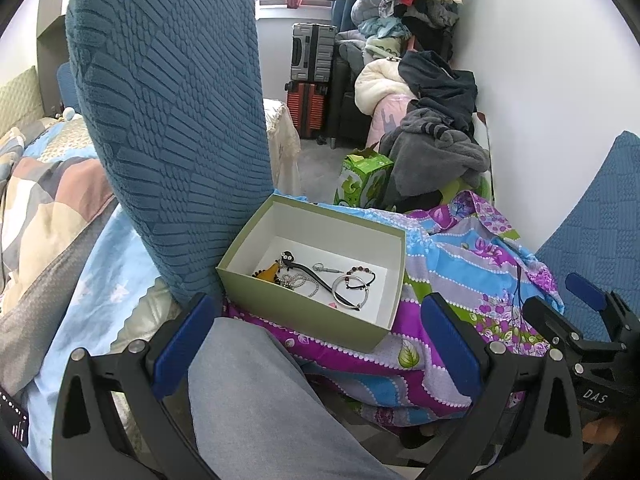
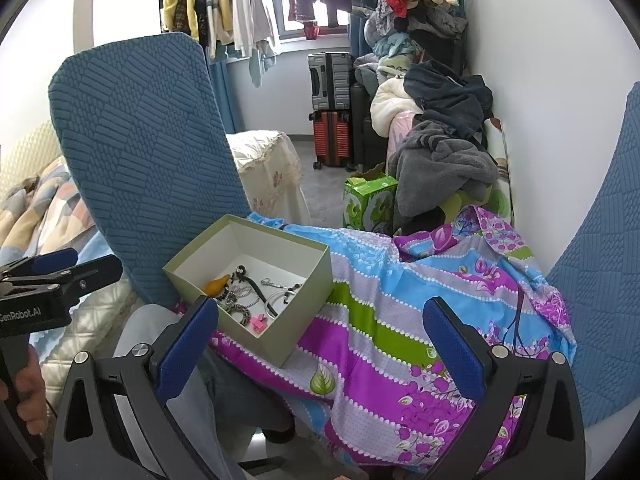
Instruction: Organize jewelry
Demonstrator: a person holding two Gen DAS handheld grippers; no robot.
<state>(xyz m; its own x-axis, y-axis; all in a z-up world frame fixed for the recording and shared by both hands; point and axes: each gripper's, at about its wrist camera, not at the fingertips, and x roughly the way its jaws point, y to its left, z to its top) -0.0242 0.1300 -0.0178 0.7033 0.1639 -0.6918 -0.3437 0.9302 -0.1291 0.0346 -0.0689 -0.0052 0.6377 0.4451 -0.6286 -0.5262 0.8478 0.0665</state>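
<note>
A pale green box with a white inside sits on a flowered purple-and-blue cloth. In it lie a black hair stick, a silver bangle, a beaded bracelet, an orange pendant and tangled chains. My left gripper stands open, short of the box's near wall, with nothing between its fingers. My right gripper is open too, low over the cloth beside the box's near corner. Each gripper shows at the edge of the other's view.
A blue chair back rises just left of the box. A second blue chair back stands at the right. A grey-trousered knee lies under my left gripper. Beyond are a green carton, piled clothes and suitcases.
</note>
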